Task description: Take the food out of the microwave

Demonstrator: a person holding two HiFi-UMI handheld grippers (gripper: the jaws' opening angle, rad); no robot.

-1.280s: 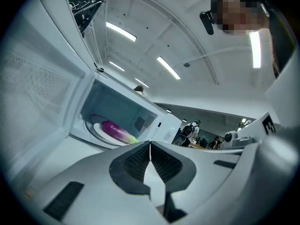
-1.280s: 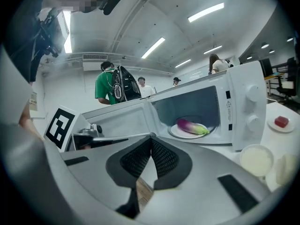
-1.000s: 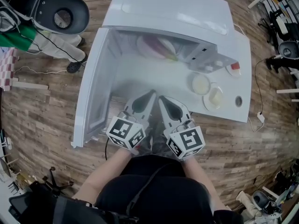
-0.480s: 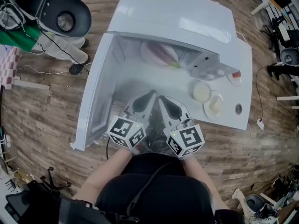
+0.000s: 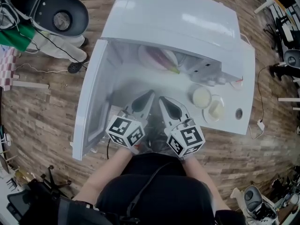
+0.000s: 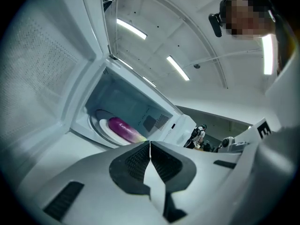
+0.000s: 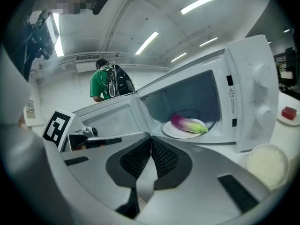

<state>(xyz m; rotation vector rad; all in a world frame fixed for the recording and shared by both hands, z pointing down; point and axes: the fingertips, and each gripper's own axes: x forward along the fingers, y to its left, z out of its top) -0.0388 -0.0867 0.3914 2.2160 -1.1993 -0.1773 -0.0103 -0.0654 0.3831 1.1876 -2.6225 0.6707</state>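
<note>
Left hand-held gripper [image 6: 150,144] and right hand-held gripper [image 7: 150,138] are closed and empty before the open microwave [image 5: 173,18] holding an eggplant [image 7: 187,123].

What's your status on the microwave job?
Left gripper shut, empty. Right gripper shut, empty. Eggplant on its plate inside the microwave, untouched. Door swung open; nothing seen blocking the opening.

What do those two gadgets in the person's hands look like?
The left gripper and right gripper match: pale grey plastic tapering to a beak, dark ribbed pads inside, and a white cube with black square markers at the back. The person wears a black top.
</note>
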